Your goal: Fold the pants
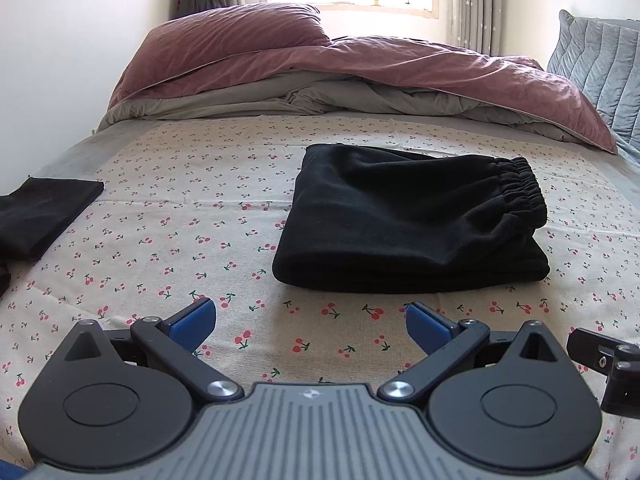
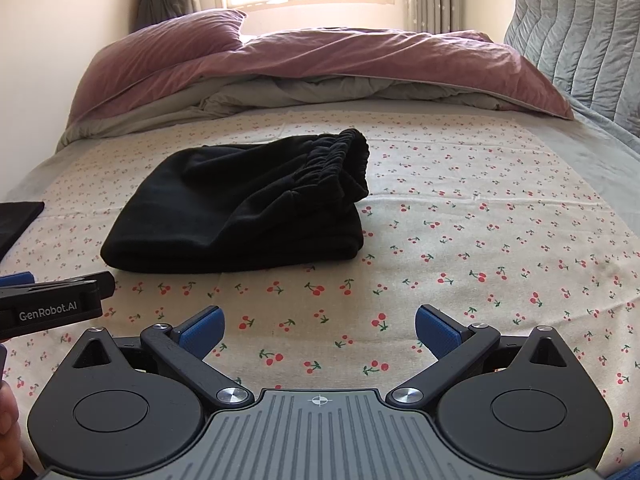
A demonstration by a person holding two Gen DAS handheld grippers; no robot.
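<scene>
Black pants lie folded in a thick stack on the cherry-print sheet, with the elastic waistband on top at the right. They also show in the right wrist view, left of centre. My left gripper is open and empty, just in front of the stack. My right gripper is open and empty, in front of and to the right of the stack. Neither gripper touches the pants.
Another folded black garment lies at the bed's left edge. A bunched pink and grey duvet fills the far end of the bed. A grey quilted cushion stands at the right. The left gripper's body shows at the right wrist view's left edge.
</scene>
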